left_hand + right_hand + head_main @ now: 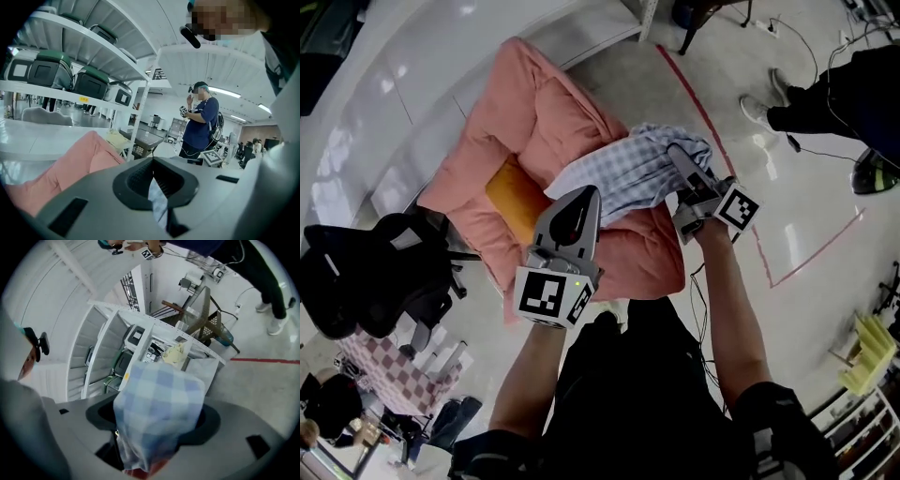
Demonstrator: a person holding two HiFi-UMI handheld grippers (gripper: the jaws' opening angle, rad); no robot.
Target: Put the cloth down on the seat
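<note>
Release step in hand: checked cloth point(623, 173) bunched at the pink seat's point(525, 112) front edge, left gripper point(585, 194) pinching it, right gripper point(679, 156) spread wide around it; next, the left probably needs to let go.

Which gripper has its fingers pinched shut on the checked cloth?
The left gripper: fingers shut on a thin cloth edge. The right gripper's stand wide, cloth loose between them.
</note>
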